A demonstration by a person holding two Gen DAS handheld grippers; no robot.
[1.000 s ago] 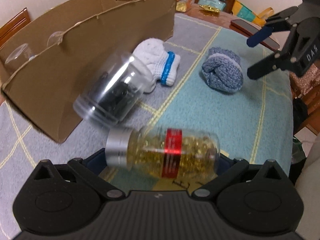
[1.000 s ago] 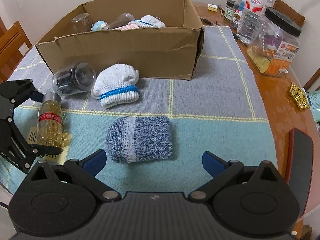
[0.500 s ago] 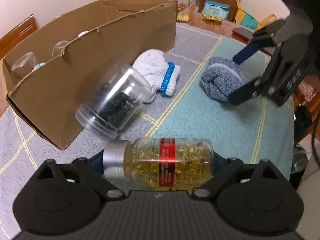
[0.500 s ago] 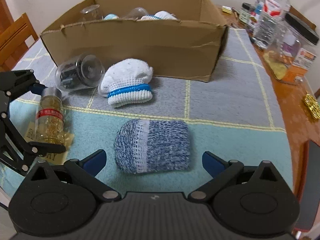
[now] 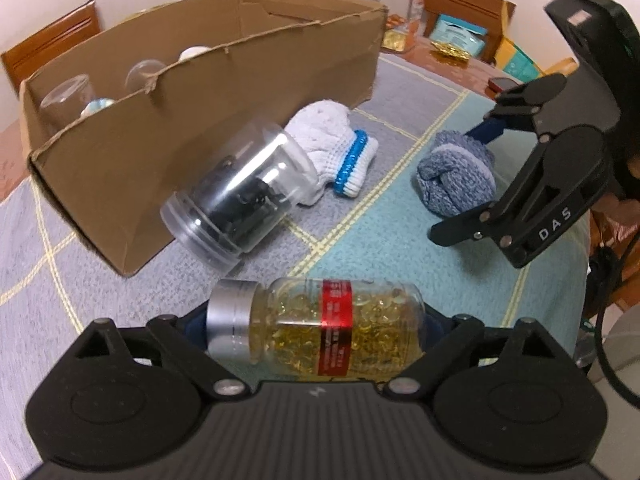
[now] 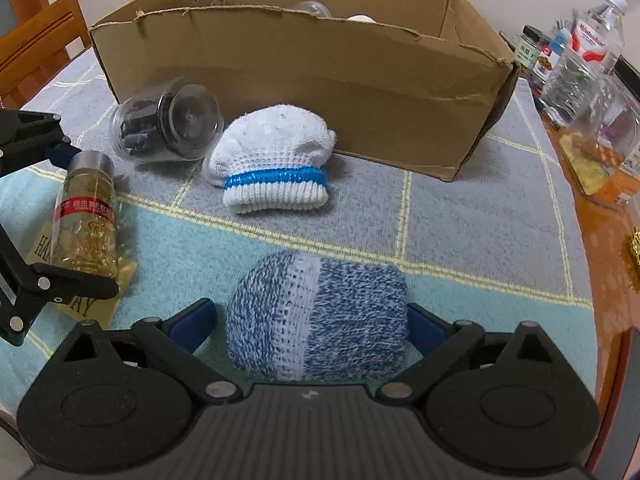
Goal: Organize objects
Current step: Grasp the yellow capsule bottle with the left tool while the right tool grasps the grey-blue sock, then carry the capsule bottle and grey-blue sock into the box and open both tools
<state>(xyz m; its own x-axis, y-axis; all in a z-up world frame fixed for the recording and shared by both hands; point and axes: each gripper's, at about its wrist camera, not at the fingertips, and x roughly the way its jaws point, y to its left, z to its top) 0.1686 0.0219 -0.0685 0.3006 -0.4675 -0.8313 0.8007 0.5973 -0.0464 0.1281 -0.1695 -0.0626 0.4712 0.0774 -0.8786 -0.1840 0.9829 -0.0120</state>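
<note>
A bottle of yellow capsules (image 5: 336, 332) (image 6: 86, 220) with a silver cap and red label lies on its side. My left gripper (image 5: 316, 320) (image 6: 70, 216) is shut on it end to end, one pad on the cap and one on the base. A rolled blue-and-white knit sock (image 6: 320, 320) (image 5: 448, 184) lies on the checked cloth between the fingers of my right gripper (image 6: 308, 324) (image 5: 464, 180). Its jaws are closing; the left pad still stands clear of the sock. An open cardboard box (image 6: 300, 68) (image 5: 200, 100) stands behind.
A clear jar of black pieces (image 6: 168, 124) (image 5: 244, 188) lies tipped against the box, beside a white sock with a blue band (image 6: 272, 164) (image 5: 332, 148). Water bottles and jars (image 6: 580, 60) crowd the wooden table at right. A yellow paper (image 6: 80, 308) lies under the capsule bottle.
My left jaws have closed onto the capsule bottle's ends. My right gripper has come down and forward over the blue sock, and its fingers have drawn in toward it.
</note>
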